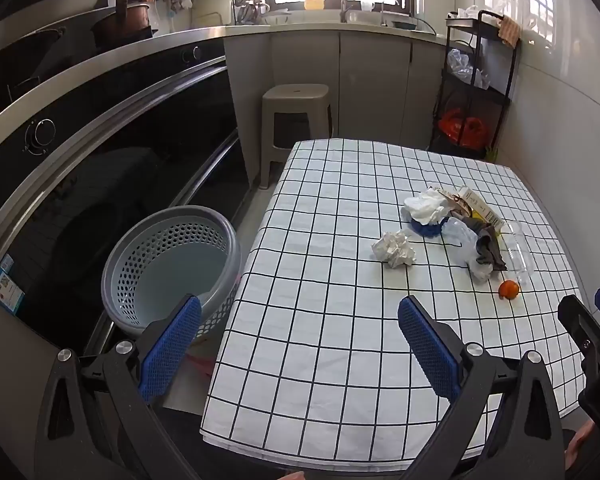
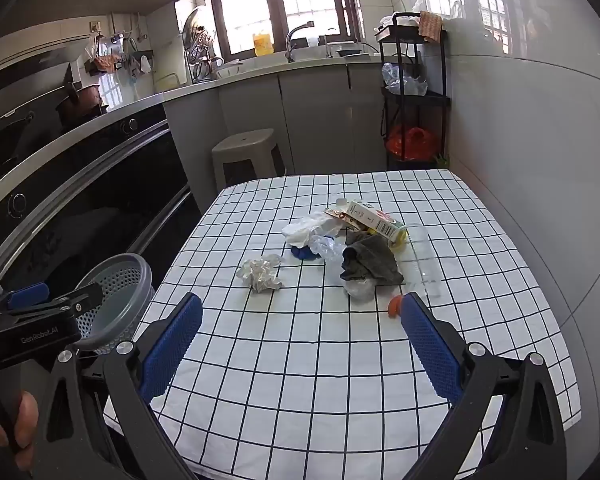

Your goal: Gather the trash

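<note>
Left wrist: basket (image 1: pixel 168 264) interior | right wrist: dark cloth (image 2: pixel 370 262) unobstructed

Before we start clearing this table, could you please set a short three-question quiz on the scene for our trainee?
1. True or false: the grey basket stands on the checked tablecloth.
2. Which item lies nearest the right gripper's right finger: A) crumpled paper ball, B) small orange fruit, C) carton?
3. Fill in: both grippers, including the left gripper, are ____ and hold nothing.

Key: 1 false, it sits on the floor beside the table; 2 B; 3 open.
</note>
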Available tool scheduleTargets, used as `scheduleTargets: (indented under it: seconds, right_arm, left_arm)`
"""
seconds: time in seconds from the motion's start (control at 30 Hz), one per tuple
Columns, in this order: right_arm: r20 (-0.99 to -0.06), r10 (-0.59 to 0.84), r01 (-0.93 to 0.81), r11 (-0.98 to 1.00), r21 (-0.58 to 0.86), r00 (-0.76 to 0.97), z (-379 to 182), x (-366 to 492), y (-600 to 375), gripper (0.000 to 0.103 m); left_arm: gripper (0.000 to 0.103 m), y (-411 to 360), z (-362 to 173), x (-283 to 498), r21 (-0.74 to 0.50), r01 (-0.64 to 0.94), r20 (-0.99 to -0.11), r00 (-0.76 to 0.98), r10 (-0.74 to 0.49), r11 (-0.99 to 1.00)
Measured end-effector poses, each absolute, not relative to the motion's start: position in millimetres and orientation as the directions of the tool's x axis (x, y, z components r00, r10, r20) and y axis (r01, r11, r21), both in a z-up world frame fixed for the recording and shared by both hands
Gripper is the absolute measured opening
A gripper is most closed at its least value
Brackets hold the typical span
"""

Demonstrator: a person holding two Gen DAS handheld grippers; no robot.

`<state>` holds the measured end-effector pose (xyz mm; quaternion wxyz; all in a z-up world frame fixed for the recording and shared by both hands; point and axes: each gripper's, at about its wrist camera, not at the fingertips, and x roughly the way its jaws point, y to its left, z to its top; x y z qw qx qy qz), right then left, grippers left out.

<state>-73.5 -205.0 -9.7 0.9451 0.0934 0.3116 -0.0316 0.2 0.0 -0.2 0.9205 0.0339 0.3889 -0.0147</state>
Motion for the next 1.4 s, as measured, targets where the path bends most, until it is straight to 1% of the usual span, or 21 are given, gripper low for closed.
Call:
scheduleTargets:
  seconds: [0.17,0.4,0.47,0.73,0.77,1.4]
  right_arm:
    - [-0.591,-0.001,0.116,0.981,0.156,0.807,-11.0,-75.3,-204.1,0.095]
    - [-0.585,0.001,0.111,0.981,0.156,0.811,-16.2,-85.4,-203.3,0.095]
    - [-0.587,-0.001,0.113,0.981,0.155,0.81,-17.2,-86.7,-204.1,0.095]
    - [-0.584,-0.009,0.123,0.98,0.155,0.812,-19.3,-97.0,-211.6,0.095]
    - [-0.583,-0.012,0.124,0.98,0.153,0.813,-26.4,-90.4,-207.9,0.095]
    - [-0.576,-0.022,0.138,0.978,0.158,0.817,-29.2,-94.8,-205.7,0.095]
  left_arm:
    - [0.097,0.2,1.6,0.0,0.057,0.054,-0.712,0.702,0.003,0.997]
    - [0.097,-4.8,-9.9,-13.9,0.066,0.051,-0.695,0.719,0.009,0.996]
    - [0.097,-1.6,-10.7,-9.0,0.057,0.058,-0.705,0.709,-0.001,0.997]
    - [0.097,-3.2,-16.9,-11.0,0.058,0.073,-0.696,0.718,-0.012,0.996]
    - [0.097,-3.0,-17.4,-11.6,0.06,0.07,-0.693,0.721,-0.009,0.996]
    - [0.097,1.1,-18.3,-12.3,0.062,0.063,-0.684,0.73,-0.004,0.996]
